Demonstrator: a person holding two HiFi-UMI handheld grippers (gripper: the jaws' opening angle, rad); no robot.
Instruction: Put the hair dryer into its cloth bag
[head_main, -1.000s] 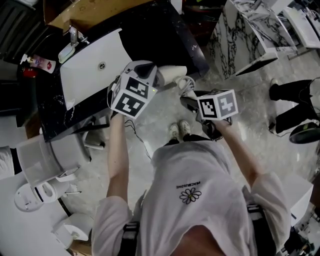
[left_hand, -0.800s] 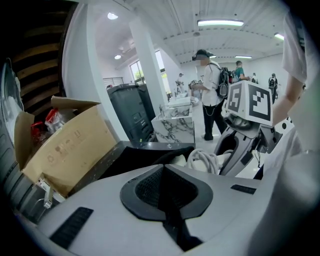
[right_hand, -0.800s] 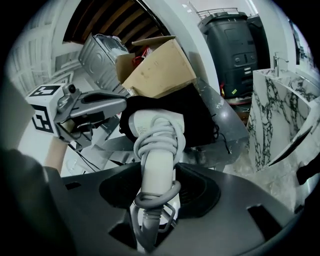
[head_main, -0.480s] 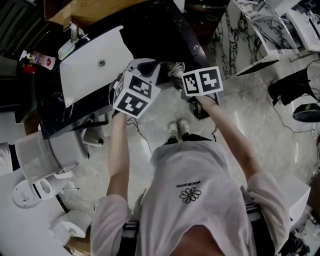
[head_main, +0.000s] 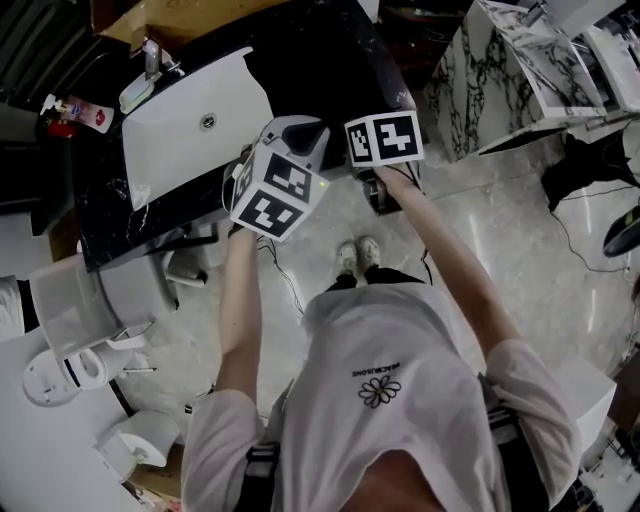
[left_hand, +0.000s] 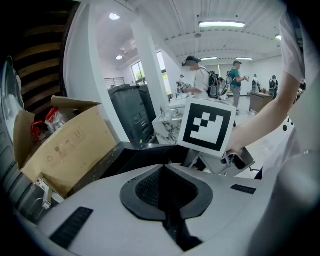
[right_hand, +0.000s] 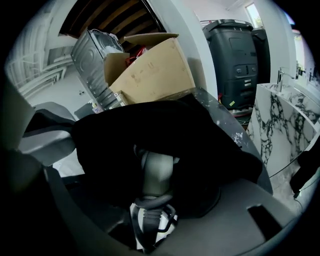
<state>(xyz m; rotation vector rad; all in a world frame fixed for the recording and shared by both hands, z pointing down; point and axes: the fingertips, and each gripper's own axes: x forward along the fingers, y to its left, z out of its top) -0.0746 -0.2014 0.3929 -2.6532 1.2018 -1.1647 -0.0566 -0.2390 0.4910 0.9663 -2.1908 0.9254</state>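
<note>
The black cloth bag (right_hand: 165, 125) lies on the black counter (head_main: 310, 60) and covers the hair dryer's head. Only the dryer's grey handle (right_hand: 157, 172) and its coiled cord (right_hand: 150, 217) stick out of the bag's mouth. My right gripper (right_hand: 155, 200) stands open, with the handle and cord between its jaws and a gap on each side. In the head view its marker cube (head_main: 385, 140) hides the dryer. My left gripper (head_main: 300, 130) hangs just left of it, shut, with a dark strip of the bag's cloth pinched in its seam (left_hand: 172, 225).
A white sink (head_main: 190, 120) with a tap (head_main: 150, 60) is set in the counter to the left. A cardboard box (right_hand: 150, 70) stands at the counter's far end. Marble-patterned units (head_main: 480, 90) stand to the right. People (left_hand: 200, 80) stand far off.
My right gripper has swung from the right up to the counter's edge, beside the left gripper. The white dryer body seen earlier is now hidden behind its cube. The left gripper stayed put.
</note>
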